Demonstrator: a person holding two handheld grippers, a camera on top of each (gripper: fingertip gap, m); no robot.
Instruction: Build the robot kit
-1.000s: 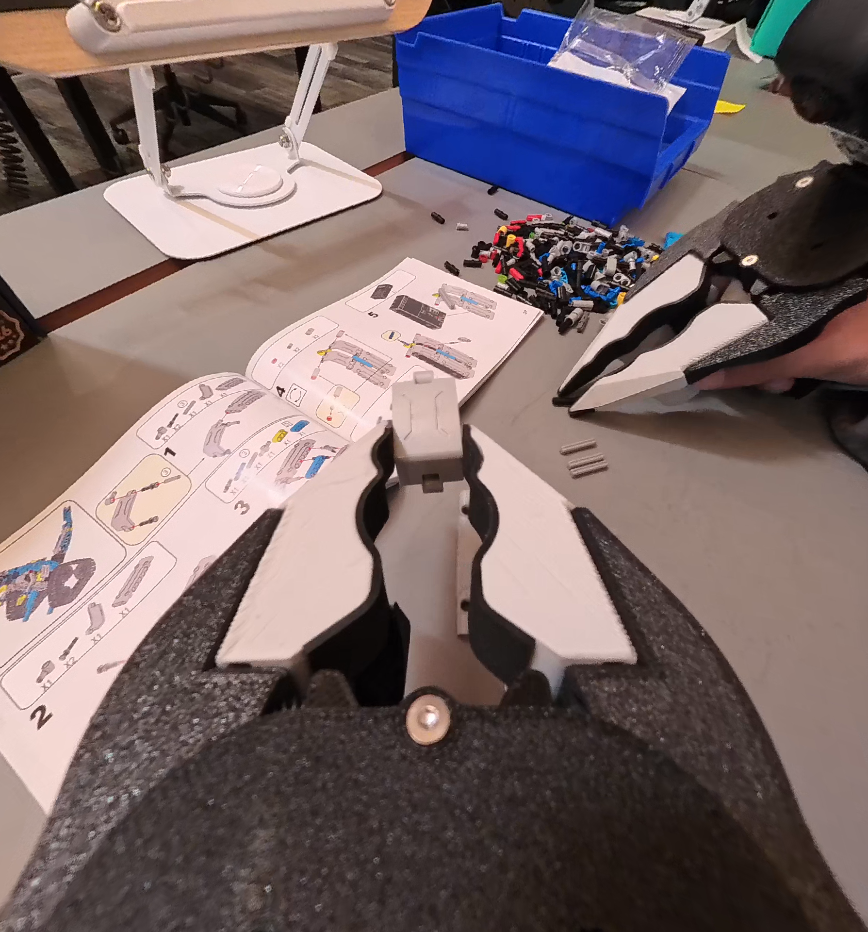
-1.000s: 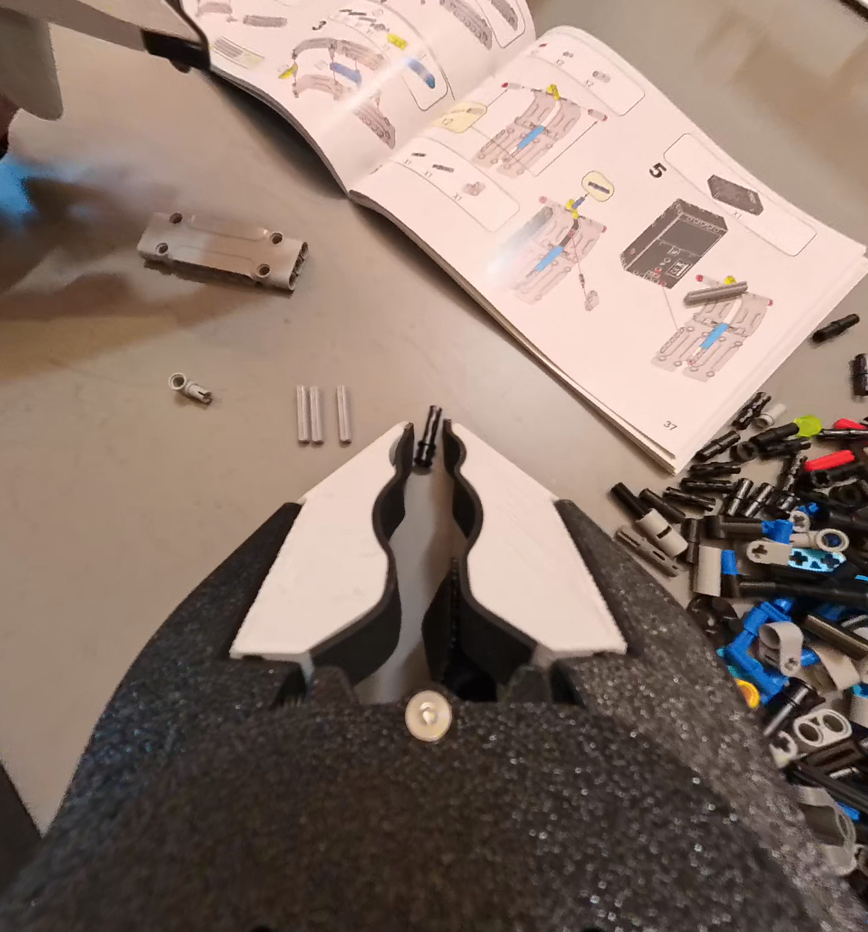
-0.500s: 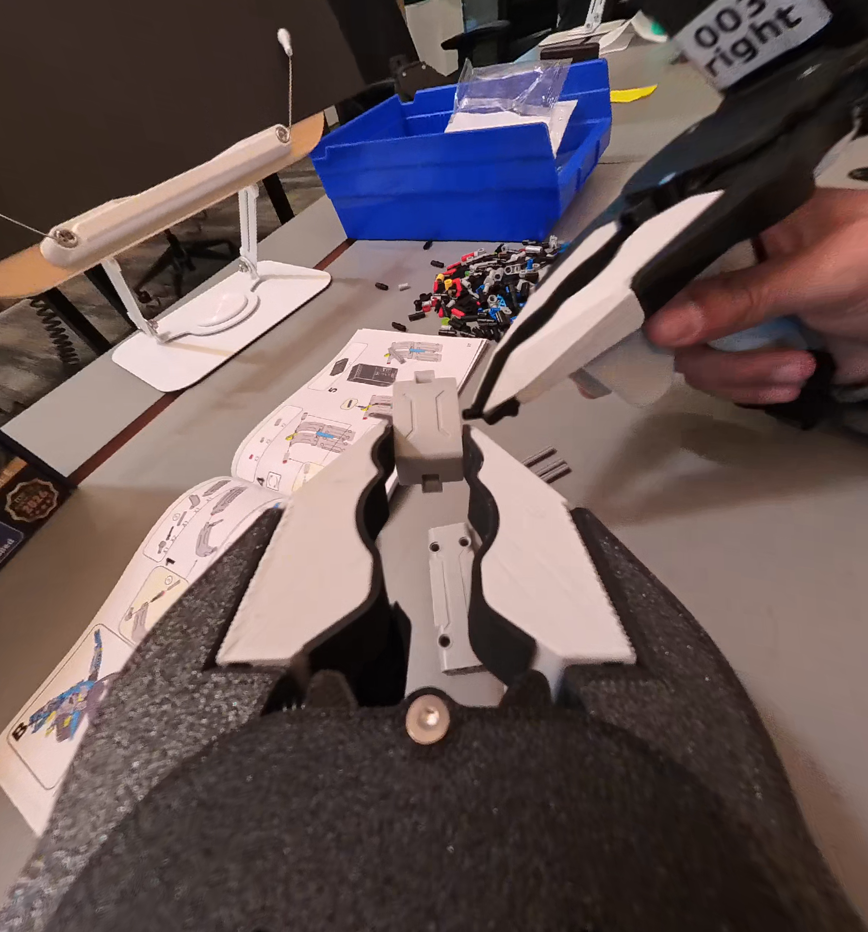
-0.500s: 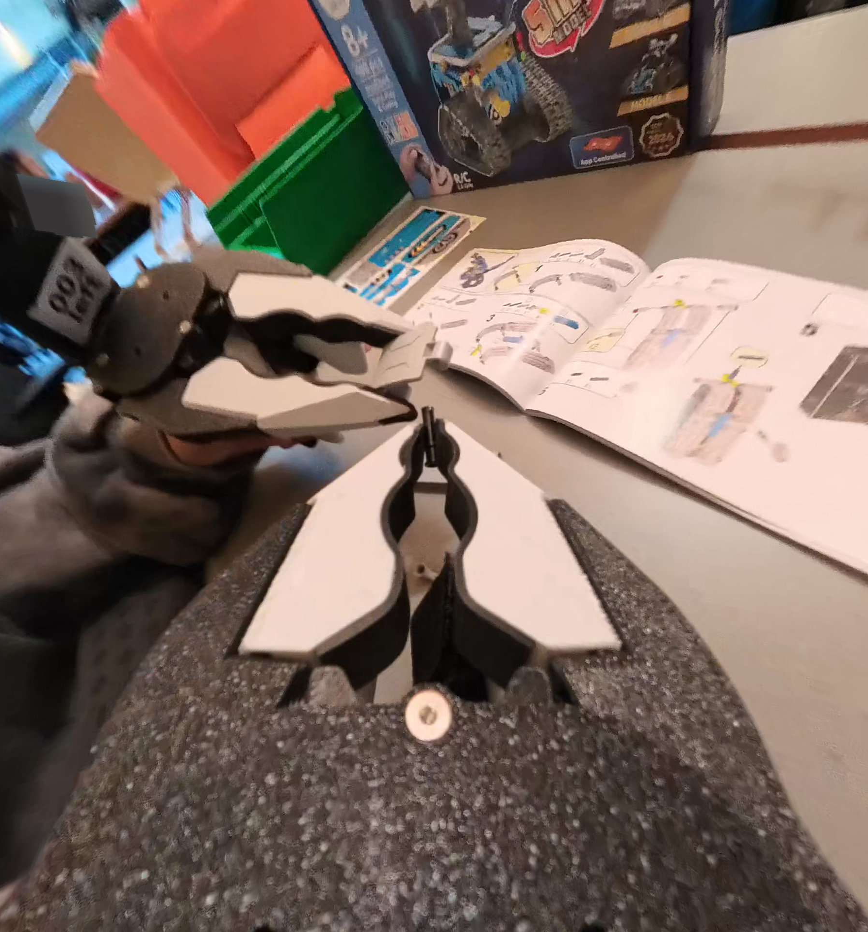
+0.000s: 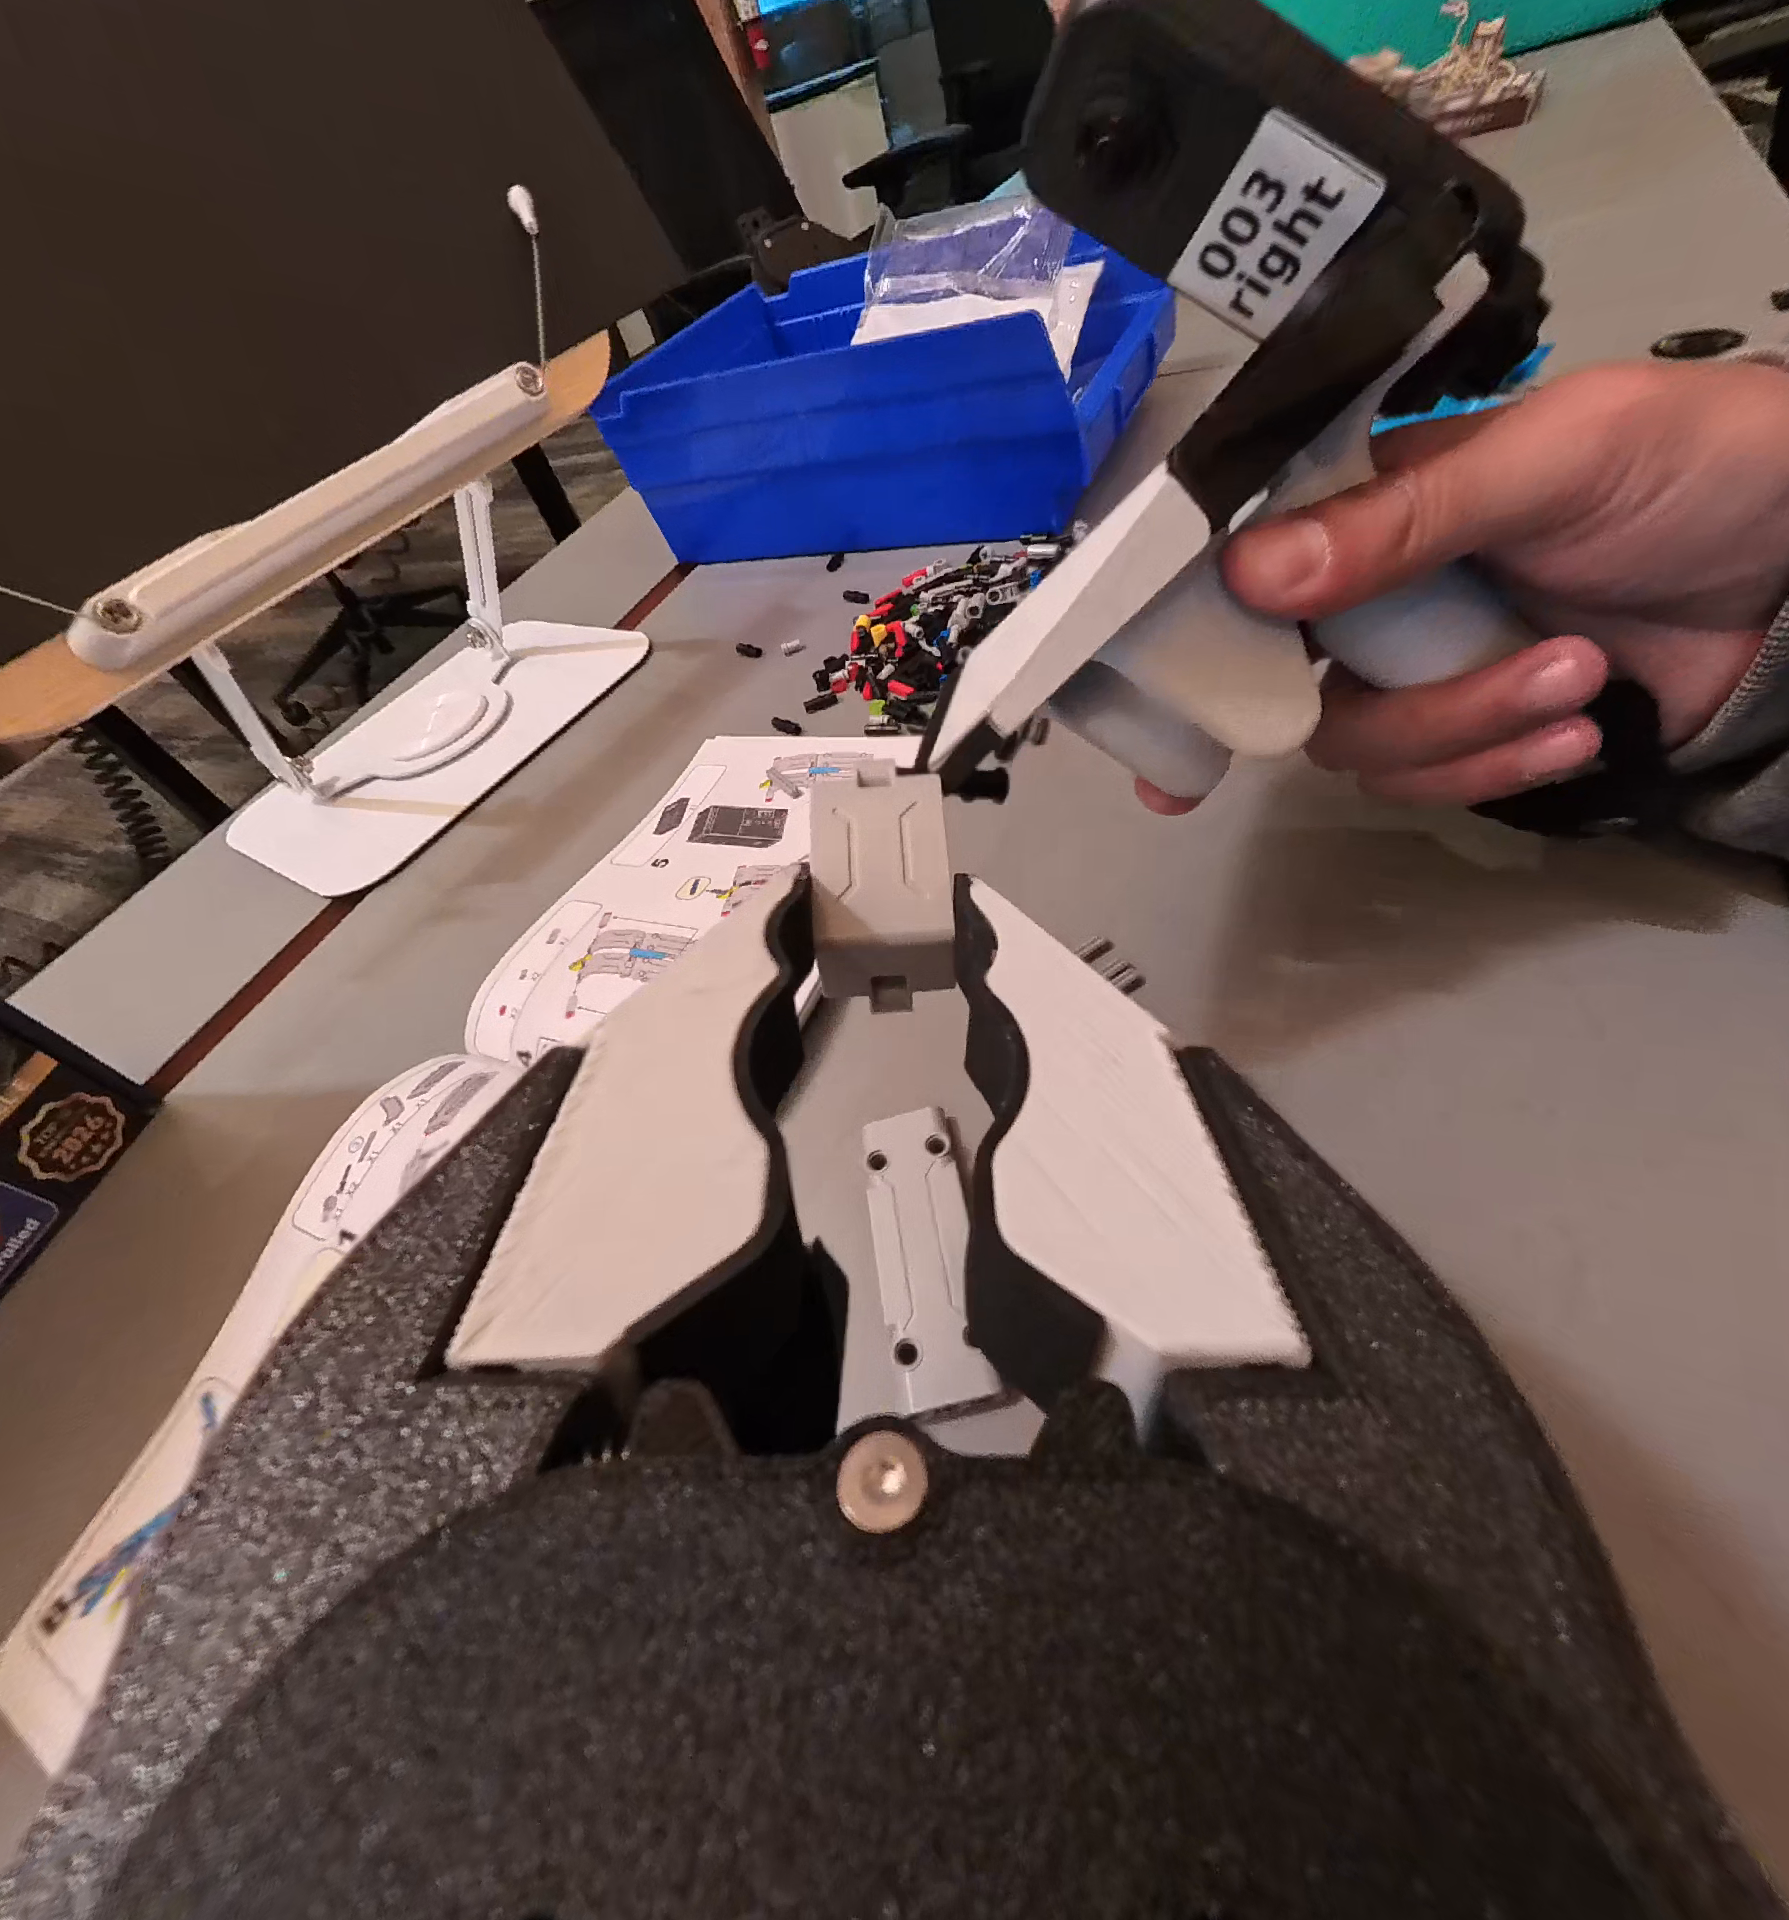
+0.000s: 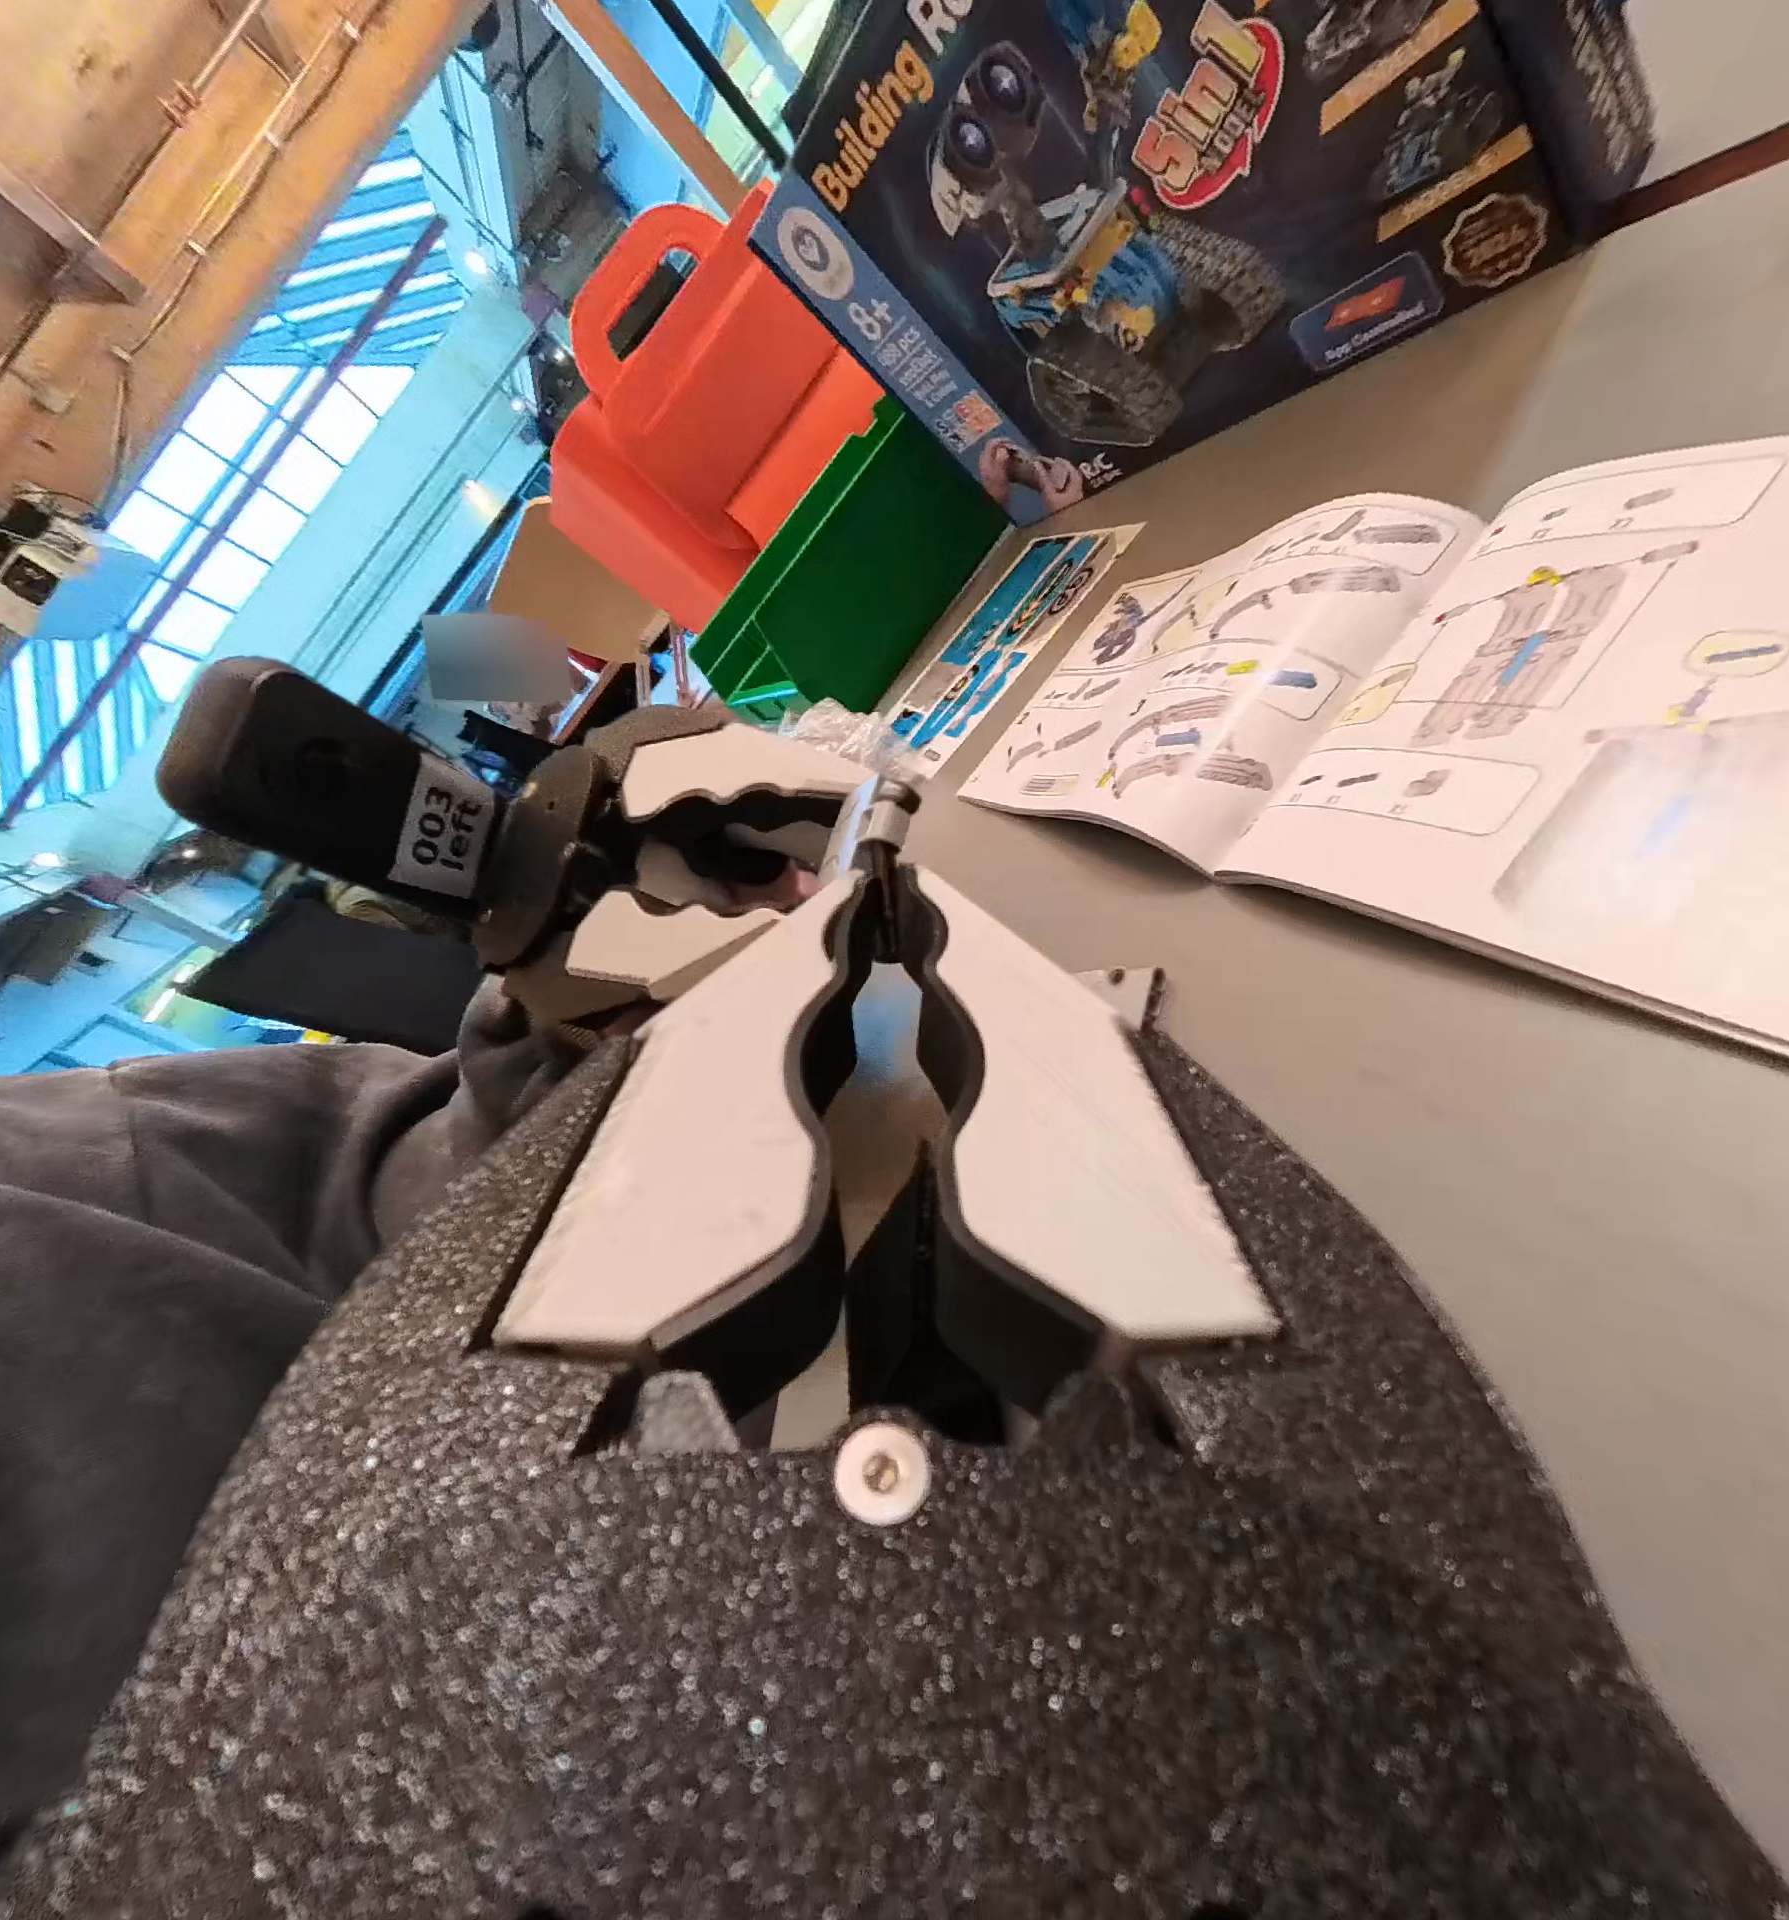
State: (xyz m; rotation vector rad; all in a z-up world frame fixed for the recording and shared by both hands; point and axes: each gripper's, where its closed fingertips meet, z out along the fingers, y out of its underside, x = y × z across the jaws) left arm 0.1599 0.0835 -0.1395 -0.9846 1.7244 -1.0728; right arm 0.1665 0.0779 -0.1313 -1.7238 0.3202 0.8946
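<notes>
My left gripper (image 5: pixel 877 902) is shut on a grey panel piece (image 5: pixel 877 871) and holds it upright above the table. My right gripper (image 6: pixel 882 894) is shut on a small black pin (image 6: pixel 882 868). In the left wrist view the right gripper (image 5: pixel 957 764) comes down from the upper right, and the black pin (image 5: pixel 985 787) sits at the far top corner of the grey piece. In the right wrist view the left gripper (image 6: pixel 838 805) is just beyond my tips, with the grey piece (image 6: pixel 885 816) against the pin. A second grey panel piece (image 5: pixel 916 1247) lies on the table under my left gripper.
An open instruction booklet (image 5: pixel 599 956) lies on the grey table (image 5: pixel 1441 1195). A pile of small parts (image 5: pixel 921 639) and a blue bin (image 5: pixel 869 416) stand behind. A white lamp stand (image 5: pixel 433 727), a kit box (image 6: pixel 1181 208), orange and green bins (image 6: pixel 765 499) and several grey axles (image 5: pixel 1113 961) are around. My two grippers' fingertips are within a few centimetres of each other.
Both grippers rose from the table and came together. The right gripper swung over from beside the parts pile and brought its pin to the top of the grey piece held by the left.
</notes>
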